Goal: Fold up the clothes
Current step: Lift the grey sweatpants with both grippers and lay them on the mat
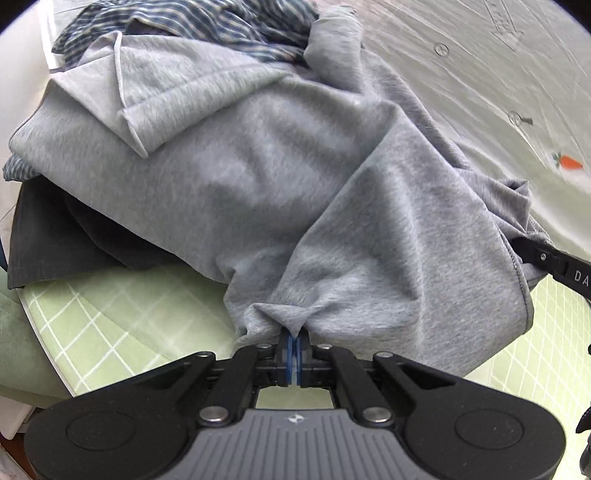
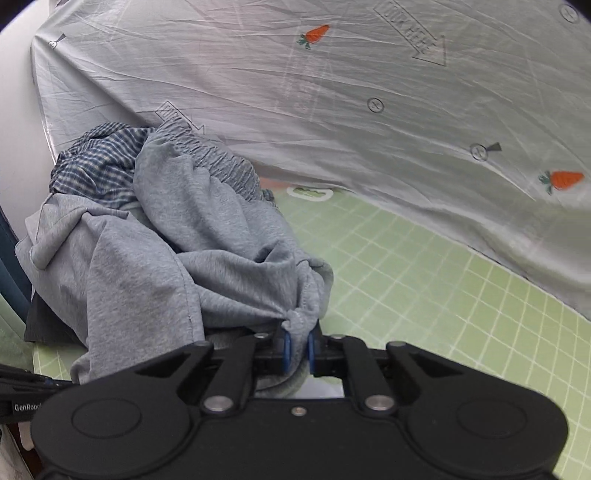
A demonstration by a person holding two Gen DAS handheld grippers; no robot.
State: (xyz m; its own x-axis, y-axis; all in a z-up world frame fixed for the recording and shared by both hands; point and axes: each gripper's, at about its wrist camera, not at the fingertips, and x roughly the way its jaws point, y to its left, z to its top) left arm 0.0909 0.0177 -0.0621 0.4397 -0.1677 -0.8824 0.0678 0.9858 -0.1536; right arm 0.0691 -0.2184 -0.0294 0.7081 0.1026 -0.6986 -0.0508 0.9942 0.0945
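A light grey garment [image 1: 258,177] lies bunched on top of a pile of clothes over the green checked mat [image 1: 110,325]. My left gripper [image 1: 294,339] is shut on a pinched fold of its near edge. My right gripper [image 2: 298,339] is shut on another bunched part of the same grey garment [image 2: 221,258], which has a gathered elastic waistband [image 2: 221,162] at the far end. The right gripper's black finger also shows at the right edge of the left wrist view [image 1: 554,262], touching the garment's hem.
A blue-and-white checked garment [image 1: 192,22] and a dark grey one [image 1: 55,236] lie under the grey garment. A white sheet with carrot prints [image 2: 369,110] rises behind the mat. Bare green mat [image 2: 424,280] lies to the right.
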